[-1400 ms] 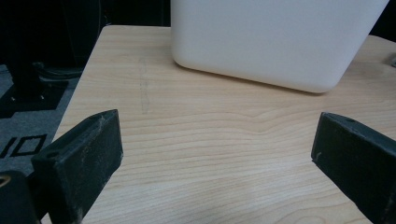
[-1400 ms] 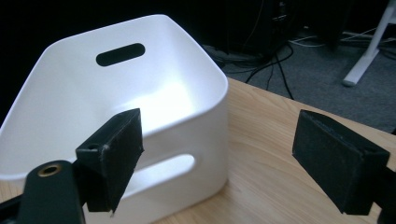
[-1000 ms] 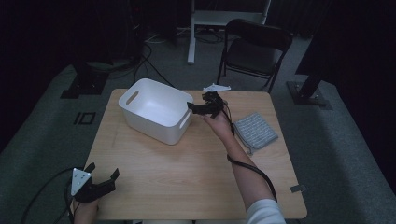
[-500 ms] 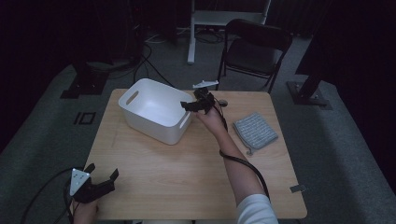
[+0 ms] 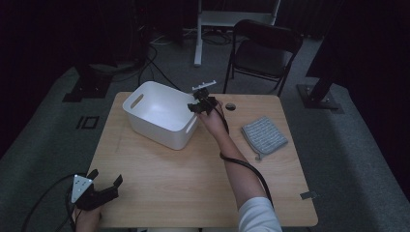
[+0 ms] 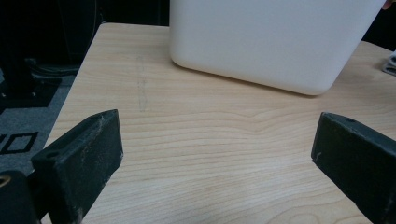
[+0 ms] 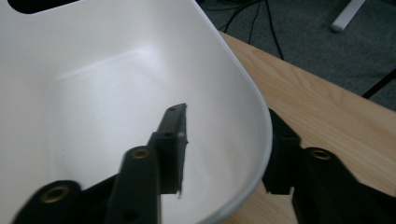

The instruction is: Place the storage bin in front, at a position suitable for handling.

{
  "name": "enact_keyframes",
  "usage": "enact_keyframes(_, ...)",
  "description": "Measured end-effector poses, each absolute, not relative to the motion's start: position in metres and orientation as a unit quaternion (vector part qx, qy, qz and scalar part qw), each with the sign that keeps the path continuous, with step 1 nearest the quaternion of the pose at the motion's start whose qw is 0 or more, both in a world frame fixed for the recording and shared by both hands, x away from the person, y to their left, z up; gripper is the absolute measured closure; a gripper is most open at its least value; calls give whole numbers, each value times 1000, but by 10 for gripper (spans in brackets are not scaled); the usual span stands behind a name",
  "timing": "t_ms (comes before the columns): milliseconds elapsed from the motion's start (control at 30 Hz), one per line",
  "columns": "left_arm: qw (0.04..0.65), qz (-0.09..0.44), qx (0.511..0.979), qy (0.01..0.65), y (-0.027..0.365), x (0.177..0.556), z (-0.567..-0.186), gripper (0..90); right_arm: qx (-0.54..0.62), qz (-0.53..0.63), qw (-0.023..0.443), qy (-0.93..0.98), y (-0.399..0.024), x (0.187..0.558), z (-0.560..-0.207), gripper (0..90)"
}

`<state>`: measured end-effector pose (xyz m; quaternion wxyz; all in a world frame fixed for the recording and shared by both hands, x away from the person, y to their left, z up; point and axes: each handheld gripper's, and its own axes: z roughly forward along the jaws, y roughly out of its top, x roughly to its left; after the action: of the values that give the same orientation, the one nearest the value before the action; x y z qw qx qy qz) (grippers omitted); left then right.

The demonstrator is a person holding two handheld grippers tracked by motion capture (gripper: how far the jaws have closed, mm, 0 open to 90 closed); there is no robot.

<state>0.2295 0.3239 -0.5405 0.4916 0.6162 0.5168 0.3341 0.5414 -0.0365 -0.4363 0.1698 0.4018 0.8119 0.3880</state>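
**White bin rim between the right jaws**

White plastic is what we see most of: a storage bin [image 5: 162, 113] with cut-out handles stands on the pale wooden table [image 5: 193, 183], toward ten o'clock from the table's middle. At the bin's three-o'clock corner we find the right gripper [image 5: 199, 105], held out on the person's outstretched forearm. In the right gripper view its jaws straddle the bin's rim [image 7: 252, 121], one black jaw inside the bin against the inner wall and the other outside it over the wood. The jaws have just been closing, with the wall between them. The outer jaw lies against the wall; the inner one stands a little off it, so we cannot tell whether the grip is firm.

At seven o'clock, near the table's near corner, we see the left gripper [image 5: 104, 181] in the person's left hand [image 5: 87, 220], low over the edge, its jaws spread wide with nothing between them. The left gripper view looks across bare wood to the bin's outer wall [image 6: 271, 42], well apart from those jaws.

A grey quilted cloth [image 5: 263, 135] lies flat at three o'clock, apart from the bin and both grippers.
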Motion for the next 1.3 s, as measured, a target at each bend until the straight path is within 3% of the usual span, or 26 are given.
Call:
enact_keyframes(167, 491, 333, 616, 518, 324, 230, -541, 21, 425, 372, 174, 807, -36, 546, -434, 735)
enact_keyframes(300, 491, 334, 614, 520, 325, 230, -541, 21, 437, 359, 176, 806, -35, 547, -431, 784)
enact_keyframes(1300, 487, 340, 614, 520, 322, 228, -540, 21, 442, 346, 160, 812, -57, 516, -428, 809)
